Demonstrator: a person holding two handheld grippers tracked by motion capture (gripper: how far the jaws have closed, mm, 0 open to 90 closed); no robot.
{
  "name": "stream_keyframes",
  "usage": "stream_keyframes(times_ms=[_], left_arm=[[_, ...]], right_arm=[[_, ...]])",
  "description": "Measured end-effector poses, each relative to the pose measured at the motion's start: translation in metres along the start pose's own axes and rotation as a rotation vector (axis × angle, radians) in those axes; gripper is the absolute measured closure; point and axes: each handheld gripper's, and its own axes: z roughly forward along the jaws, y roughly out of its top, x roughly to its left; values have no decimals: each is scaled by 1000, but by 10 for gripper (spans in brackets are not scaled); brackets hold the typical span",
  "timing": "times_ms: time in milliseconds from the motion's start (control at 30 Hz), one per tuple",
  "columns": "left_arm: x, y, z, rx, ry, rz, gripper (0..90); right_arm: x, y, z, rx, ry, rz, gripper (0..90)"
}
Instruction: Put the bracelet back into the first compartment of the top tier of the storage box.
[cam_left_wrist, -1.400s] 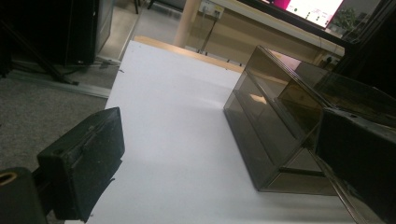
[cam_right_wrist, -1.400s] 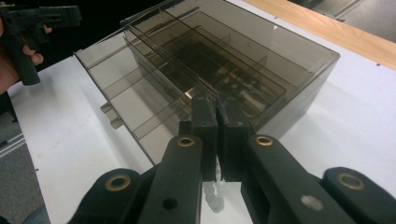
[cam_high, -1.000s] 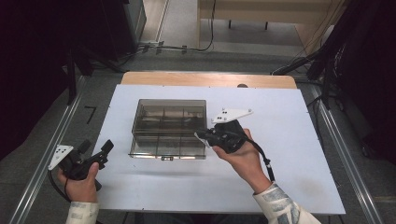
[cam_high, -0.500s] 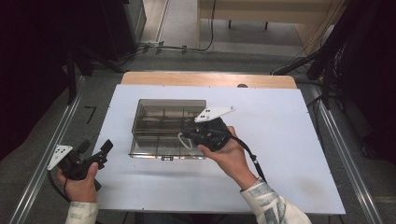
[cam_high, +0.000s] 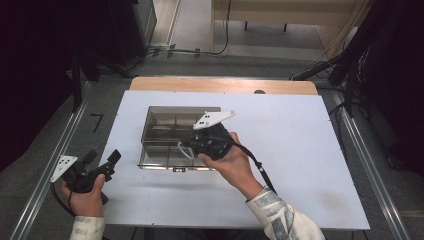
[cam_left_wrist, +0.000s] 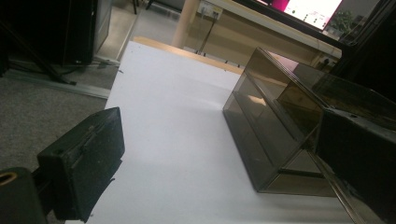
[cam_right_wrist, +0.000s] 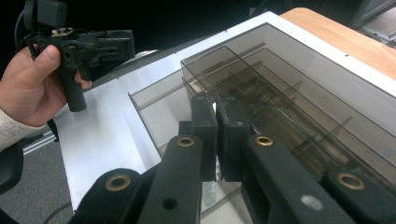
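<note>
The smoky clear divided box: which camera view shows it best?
The high view shows the whole box with its compartments on the white table. The left gripper view shows one side, slanted. The right gripper view shows its dividers close, behind the shut right tongs.

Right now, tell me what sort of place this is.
Probably a lab or workshop set up for recording: a white-topped table framed by metal rails, cables trailing over a grey carpeted floor, and a lit monitor behind.

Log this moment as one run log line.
right gripper: shut, over box | left gripper: open, at table's left edge
</note>
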Motion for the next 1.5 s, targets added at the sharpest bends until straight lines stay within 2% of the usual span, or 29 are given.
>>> stream_keyframes(times_ms=[833,1500], left_arm=[[0,0,0,3,-4,-6,24],[1,0,0,1,-7,-9,25]], right_arm=[[15,18,31,7,56,-25,848],[24,27,49,6,79,-28,847]])
